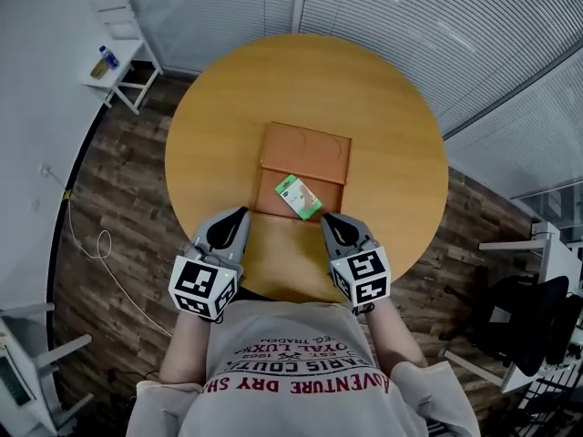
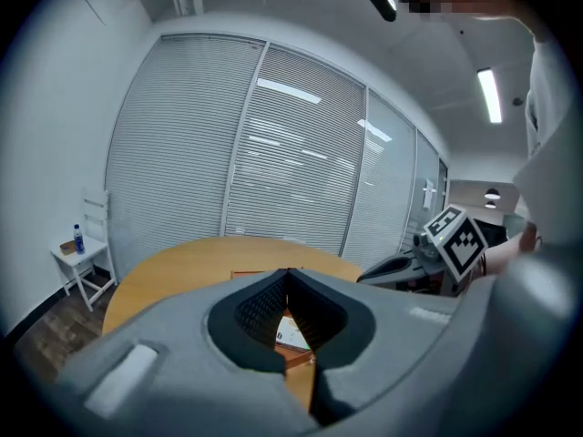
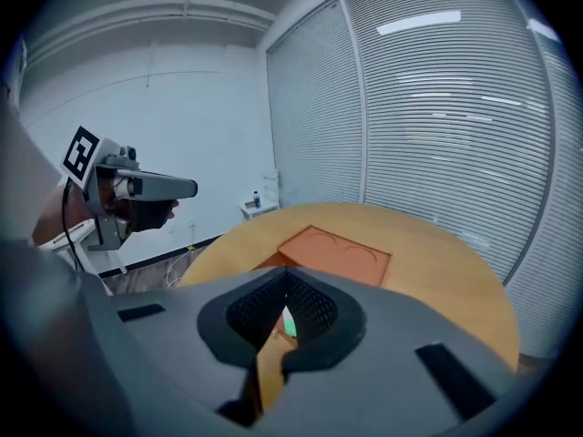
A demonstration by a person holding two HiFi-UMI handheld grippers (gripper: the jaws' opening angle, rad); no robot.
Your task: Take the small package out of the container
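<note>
Both tongs closed, nothing gripped: left tongs (image 1: 242, 213) have tips touching in the left gripper view, only the hollow behind the tips stays open; right tongs (image 1: 326, 218) the same in the right gripper view, tips together and empty; both hang over the near edge of the round wooden table (image 1: 392, 153), left and right of the container (image 1: 271, 194), tips pointing toward it but apart from it; container is orange-brown, flat, lying open near the table's centre with its lid folded out on the far side; package (image 1: 299, 198) (small, green and white) lies tilted at the right side of the container's near half, between the two tongs' tips and a little beyond them; whether it sits fully inside or overlaps the rim I cannot tell; each gripper view shows a sliver of it through the hollow between the tongs; wood floor (image 1: 118, 208) around the table, a thin cable (image 1: 96, 244) on it at left; white side table (image 1: 123, 57) with a bottle (image 1: 108, 57) at far left; blinds (image 1: 410, 16) along the far wall.
</note>
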